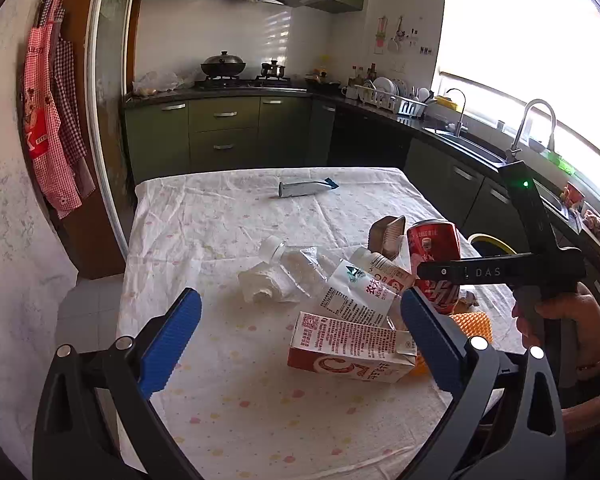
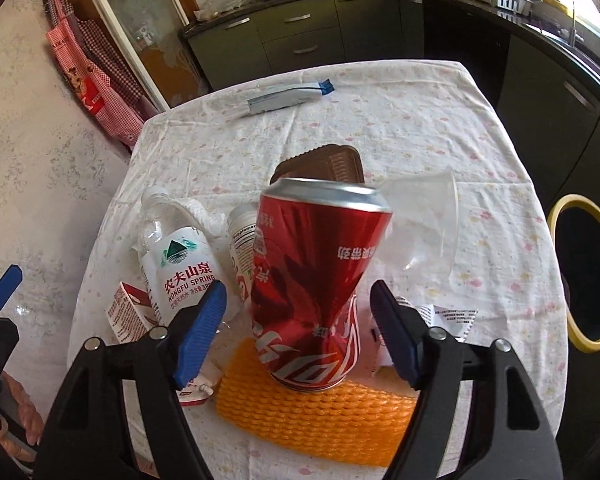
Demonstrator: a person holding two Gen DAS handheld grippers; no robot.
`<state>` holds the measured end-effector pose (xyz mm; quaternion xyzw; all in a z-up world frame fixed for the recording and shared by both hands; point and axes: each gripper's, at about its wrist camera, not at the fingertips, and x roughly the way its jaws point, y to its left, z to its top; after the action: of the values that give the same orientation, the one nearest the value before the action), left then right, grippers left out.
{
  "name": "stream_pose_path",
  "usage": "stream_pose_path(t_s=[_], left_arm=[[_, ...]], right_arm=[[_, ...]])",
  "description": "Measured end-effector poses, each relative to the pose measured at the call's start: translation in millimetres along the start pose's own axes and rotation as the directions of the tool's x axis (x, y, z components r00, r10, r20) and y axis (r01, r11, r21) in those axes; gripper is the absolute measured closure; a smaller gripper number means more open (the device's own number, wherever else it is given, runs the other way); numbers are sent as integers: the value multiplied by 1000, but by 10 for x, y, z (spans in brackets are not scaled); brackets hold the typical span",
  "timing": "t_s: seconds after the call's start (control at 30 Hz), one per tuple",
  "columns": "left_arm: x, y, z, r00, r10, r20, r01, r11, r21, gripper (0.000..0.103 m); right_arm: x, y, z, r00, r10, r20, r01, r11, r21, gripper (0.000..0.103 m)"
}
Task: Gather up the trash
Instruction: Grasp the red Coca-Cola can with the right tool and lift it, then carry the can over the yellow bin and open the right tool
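**Red can between the right jaws**

Red and dented, the can (image 2: 316,284) stands between the jaws of our right gripper (image 2: 298,332), which are apart and do not touch it. It rests on an orange foam net (image 2: 312,416) on the desk (image 2: 440,132). We judge it best to close at the crushed waist, slowly, so the can does not tip. The water bottle (image 2: 180,256) and a clear cup (image 2: 424,224) stand just beside. Our left gripper (image 1: 300,340) hovers with jaws apart near the carton (image 1: 352,352). The bin (image 2: 584,272) waits beyond the right desk edge; that way looks free.
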<state>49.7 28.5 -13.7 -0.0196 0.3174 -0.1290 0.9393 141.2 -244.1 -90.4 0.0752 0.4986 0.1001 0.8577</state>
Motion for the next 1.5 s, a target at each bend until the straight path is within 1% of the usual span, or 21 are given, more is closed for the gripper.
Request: stream_pose_path(t_s=[0.1, 0.23, 0.27, 0.3, 0.33, 0.47, 0.67, 0.83, 0.97, 1.1, 1.17, 1.23, 1.33, 1.5], left_arm=[[33, 39, -23, 1000, -4, -6, 4, 1000, -8, 5], [67, 44, -66, 1000, -11, -10, 11, 1000, -13, 5], [73, 40, -72, 1000, -11, -12, 11, 1000, -13, 5], [77, 38, -75, 1000, -11, -15, 11, 1000, -12, 5], [83, 35, -75, 1000, -10, -17, 10, 1000, -11, 5], [107, 19, -73, 1000, -4, -24, 4, 1000, -10, 5], [130, -35, -61, 1000, -4, -27, 4, 1000, 3, 5], [141, -62, -65, 1000, -3, -29, 3, 1000, 7, 5], [138, -82, -61, 1000, -2, -28, 2, 1000, 15, 5], [138, -103, -55, 1000, 0, -29, 1, 1000, 20, 5], [139, -121, -42, 1000, 2, -29, -1, 1000, 24, 5], [148, -139, -36, 999, 3, -33, -2, 1000, 28, 5], [179, -181, -29, 999, 10, -41, -8, 999, 38, 5], [239, -283, 9, 998, 19, -59, -16, 999, 49, 5]], right_arm=[[-20, 14, -14, 1000, -4, 24, 3, 1000, 18, 33], [-9, 80, -14, 999, -31, 37, 32, 999, -6, 33], [1, 77, -16, 999, -29, 36, 29, 1000, -4, 36], [10, 64, -18, 999, -22, 32, 22, 1000, 2, 46], [14, 54, -22, 1000, -11, 28, 11, 1000, 2, 53], [-11, 48, -56, 1000, -4, 21, 5, 1000, -12, 54], [-166, 51, -78, 998, 46, 38, -45, 999, -21, 54], [-384, 49, -50, 993, 92, 69, -90, 996, -29, 54], [-570, -79, 4, 990, 101, 102, -100, 995, -16, 54], [-761, -376, 58, 987, 68, 142, -72, 997, 20, 54], [-854, -616, 85, 986, 27, 165, -36, 998, 57, 54], [-956, -932, 91, 983, -27, 183, 6, 994, 110, 54], [-1026, -1457, 92, 977, -103, 188, 66, 978, 198, 54], [-968, -2287, 49, 966, -213, 150, 157, 936, 314, 54]])
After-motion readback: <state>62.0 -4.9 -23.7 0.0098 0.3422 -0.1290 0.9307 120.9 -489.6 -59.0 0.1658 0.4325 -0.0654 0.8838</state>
